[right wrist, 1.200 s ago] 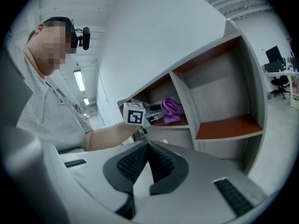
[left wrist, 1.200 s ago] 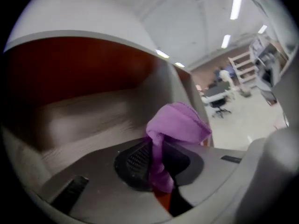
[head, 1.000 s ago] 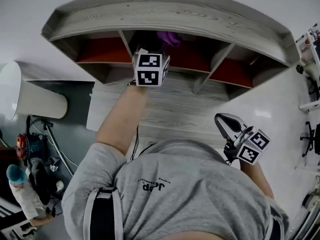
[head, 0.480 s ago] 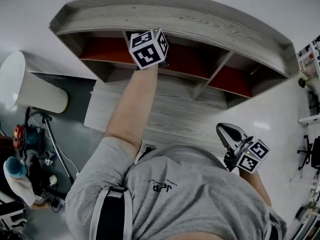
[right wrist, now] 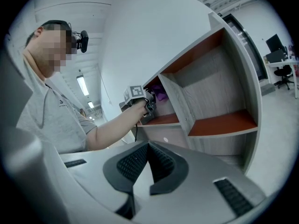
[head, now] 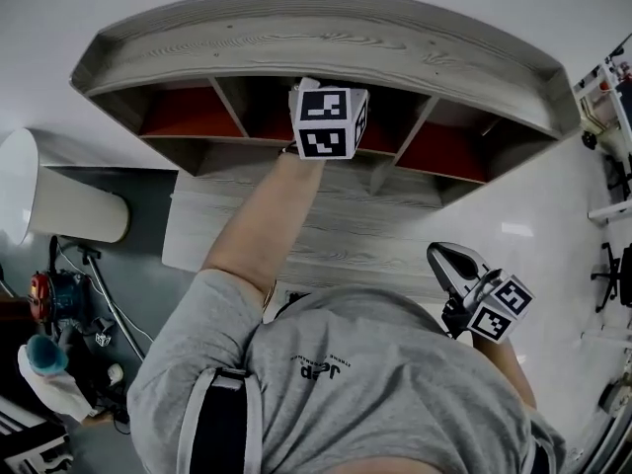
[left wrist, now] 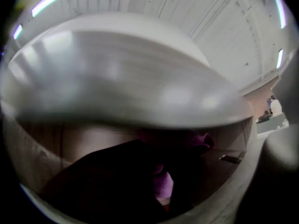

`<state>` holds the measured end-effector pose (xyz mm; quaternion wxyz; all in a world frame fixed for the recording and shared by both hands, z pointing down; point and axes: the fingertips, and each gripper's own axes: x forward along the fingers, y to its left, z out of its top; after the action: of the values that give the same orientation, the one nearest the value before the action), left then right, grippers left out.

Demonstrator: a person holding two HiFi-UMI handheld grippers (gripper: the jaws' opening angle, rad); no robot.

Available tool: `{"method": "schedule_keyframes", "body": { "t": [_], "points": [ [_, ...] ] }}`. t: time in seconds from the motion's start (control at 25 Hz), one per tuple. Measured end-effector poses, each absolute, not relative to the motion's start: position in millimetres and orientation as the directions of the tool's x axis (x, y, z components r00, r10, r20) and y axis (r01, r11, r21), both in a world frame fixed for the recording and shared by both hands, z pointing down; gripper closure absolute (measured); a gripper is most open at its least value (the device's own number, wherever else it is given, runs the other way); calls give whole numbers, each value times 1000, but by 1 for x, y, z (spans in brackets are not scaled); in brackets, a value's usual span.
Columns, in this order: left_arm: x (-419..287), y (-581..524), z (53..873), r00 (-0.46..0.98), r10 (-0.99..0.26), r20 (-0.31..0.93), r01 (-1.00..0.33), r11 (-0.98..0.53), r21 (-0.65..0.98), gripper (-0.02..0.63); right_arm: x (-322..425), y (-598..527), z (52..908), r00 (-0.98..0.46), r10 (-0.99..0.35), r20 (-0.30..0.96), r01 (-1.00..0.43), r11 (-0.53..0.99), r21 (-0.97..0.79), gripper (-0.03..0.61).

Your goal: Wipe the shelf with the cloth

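between the left gripper's jaws sits the purple cloth, clamped and pushed ahead into the shelf's middle bay, presumably to rub the board; right gripper idles well behind, closed on nothing.
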<state>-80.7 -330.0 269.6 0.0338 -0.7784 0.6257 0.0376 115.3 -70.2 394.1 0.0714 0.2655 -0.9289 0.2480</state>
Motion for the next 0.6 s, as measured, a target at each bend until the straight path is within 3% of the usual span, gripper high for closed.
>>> {"method": "schedule_keyframes", "body": {
  "t": [0.2,0.4,0.52,0.6],
  "points": [
    [0,-326,268,391,-914,-109,-919,-381,-101,548,139,-70,393,-831,-494,257,-556,714,-426,572],
    [18,-324,269,451,-886,-109,-890,-439,-123,548,152,-70,394,-821,-508,262,-570,701,-429,572],
    [-7,-320,276,420,-903,-88,-907,-414,-83,545,145,-73,394,-828,-496,261,-560,711,-425,572],
    [-54,-312,282,314,-947,-66,-949,-313,-23,545,134,-74,393,-842,-472,259,-539,729,-423,572]
  ]
}}
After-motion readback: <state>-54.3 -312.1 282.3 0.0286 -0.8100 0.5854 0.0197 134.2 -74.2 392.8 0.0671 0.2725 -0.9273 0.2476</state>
